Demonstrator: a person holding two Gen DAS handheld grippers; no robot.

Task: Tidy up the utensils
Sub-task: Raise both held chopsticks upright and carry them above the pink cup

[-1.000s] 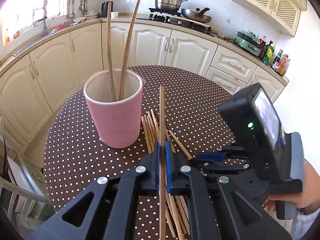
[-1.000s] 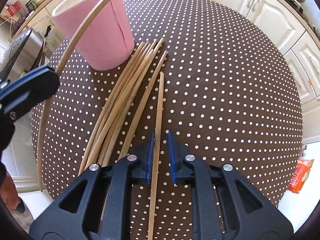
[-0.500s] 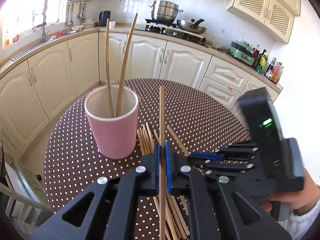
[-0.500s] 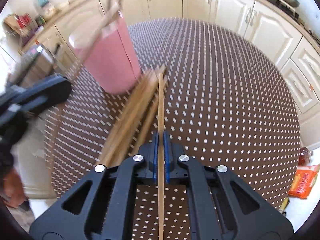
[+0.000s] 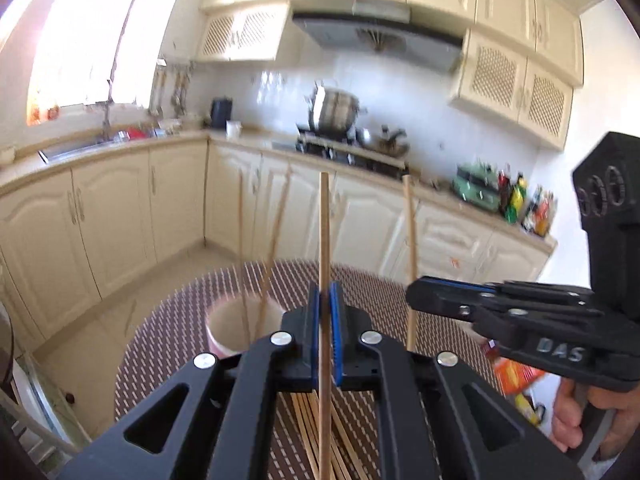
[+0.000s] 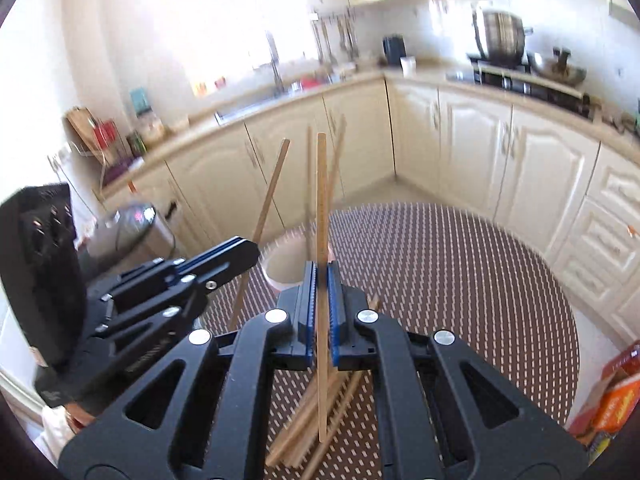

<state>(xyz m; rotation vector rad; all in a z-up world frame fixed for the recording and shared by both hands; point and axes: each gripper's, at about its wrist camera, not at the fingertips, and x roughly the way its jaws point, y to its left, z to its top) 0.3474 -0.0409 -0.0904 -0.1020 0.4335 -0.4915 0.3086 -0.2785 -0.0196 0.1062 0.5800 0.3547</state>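
In the left wrist view, the left gripper (image 5: 325, 332), black with blue pads, has its jaws pressed tight on a thin light wooden chopstick (image 5: 325, 240), which stands nearly upright and runs from the bottom edge of the picture up past the pads. Beyond the pads, on the round table with the brown white-dotted cloth (image 5: 168, 320), stands the pink cylindrical cup (image 5: 224, 344); two wooden chopsticks (image 5: 276, 232) lean inside it, blurred. Near the camera, under the gripper's frame, a loose pile of wooden chopsticks (image 5: 308, 432) lies on the cloth. To the right, the right gripper (image 5: 416, 292) is seen from the side, its jaws closed on a second upright wooden chopstick (image 5: 409, 232); a person's hand (image 5: 576, 420) holds its handle at the lower right. An orange packet (image 5: 516, 376) shows below that gripper. Cream kitchen cabinets (image 5: 120, 216) fill the far side.

In the right wrist view, the right gripper (image 6: 321, 292) is clamped on its chopstick (image 6: 321, 208), which stands upright between the blue pads. The pink cup (image 6: 284, 264) sits just beyond the pads, to the left of centre, partly hidden. The pile of chopsticks (image 6: 320, 420) lies on the cloth (image 6: 460, 280) beneath the frame. At the left, the left gripper (image 6: 244, 252) is seen side-on with its chopstick (image 6: 268, 216) slanting up from it. An orange box (image 6: 616, 404) lies at the lower right, off the table.
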